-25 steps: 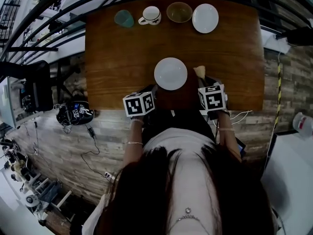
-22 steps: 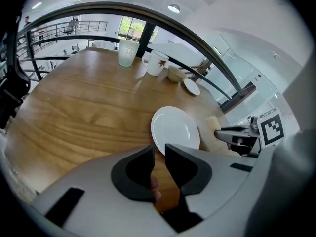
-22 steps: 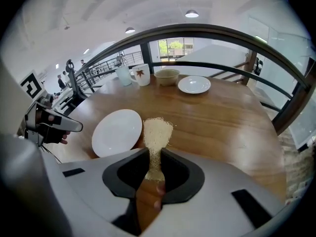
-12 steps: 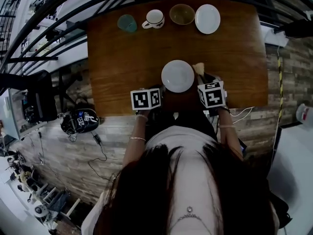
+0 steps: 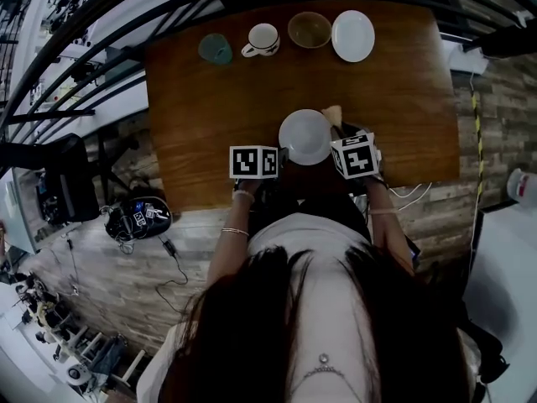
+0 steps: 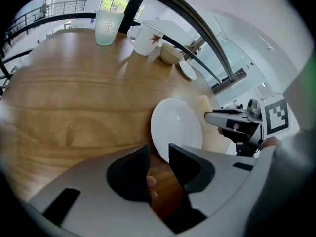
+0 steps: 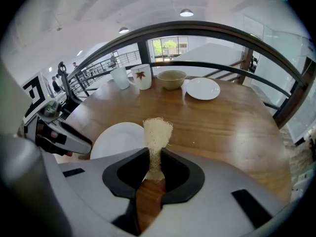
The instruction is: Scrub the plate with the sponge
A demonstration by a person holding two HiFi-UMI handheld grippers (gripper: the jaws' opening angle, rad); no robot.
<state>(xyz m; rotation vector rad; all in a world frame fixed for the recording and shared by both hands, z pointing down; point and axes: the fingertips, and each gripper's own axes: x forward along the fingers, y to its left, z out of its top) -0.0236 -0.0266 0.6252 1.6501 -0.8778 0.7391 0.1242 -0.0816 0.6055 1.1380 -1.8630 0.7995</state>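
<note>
The white plate lies near the front edge of the wooden table. My left gripper is at its left rim. In the left gripper view the jaws stand a little apart. The plate begins right at the gap, with wood showing between it and the left pad. My right gripper, at the plate's right side, is shut on a beige fibrous sponge. The sponge stands up out of the jaws beside the plate.
Along the far edge stand a green glass, a white cup, a bowl and a second white plate. A dark railing runs behind the table. Cables and gear lie on the floor at the left.
My left gripper has moved right, up to the plate's left rim. The right gripper, still holding the sponge, has drawn closer to the plate's right side.
</note>
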